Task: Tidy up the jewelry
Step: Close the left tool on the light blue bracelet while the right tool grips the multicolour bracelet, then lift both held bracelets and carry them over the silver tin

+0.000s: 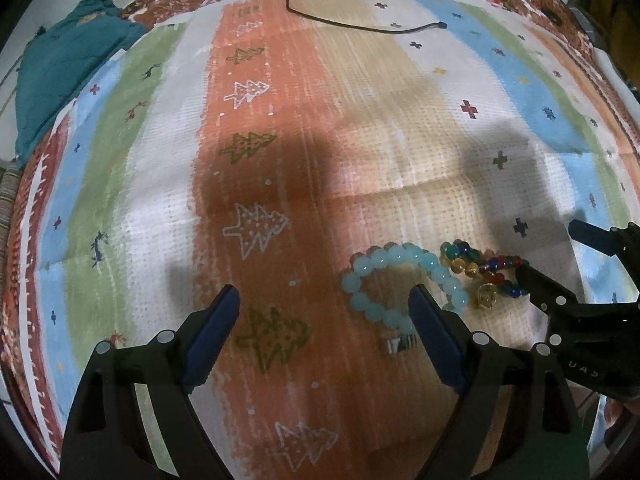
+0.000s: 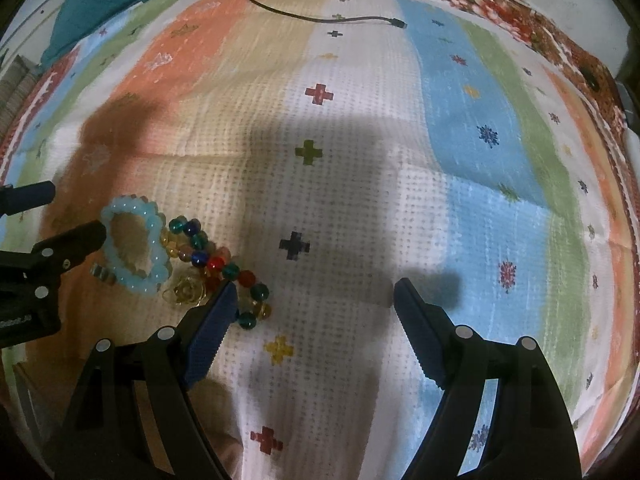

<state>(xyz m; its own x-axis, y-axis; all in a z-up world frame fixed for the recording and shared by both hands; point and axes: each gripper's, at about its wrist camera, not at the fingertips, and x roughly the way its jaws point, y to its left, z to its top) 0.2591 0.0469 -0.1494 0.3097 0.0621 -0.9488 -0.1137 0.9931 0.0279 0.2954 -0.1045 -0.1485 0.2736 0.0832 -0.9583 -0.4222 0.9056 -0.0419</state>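
Bracelets sit in a small heap on the striped cloth point(image 1: 280, 120), btwn both tools: pale blue bracelet point(image 1: 362, 276) just ahead-right of the left hand-held gripper point(image 1: 324, 300), multicolour bead bracelet point(image 2: 224, 264) at the right hand-held gripper point(image 2: 312, 292)'s left finger. Both released, nothing held. Left is nearer the blue one, right nearer the multicolour.

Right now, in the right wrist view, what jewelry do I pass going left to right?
Small silver piece → light blue bead bracelet → gold flower charm → multicolored bead bracelet, its right end beside the right tongs' left pad.
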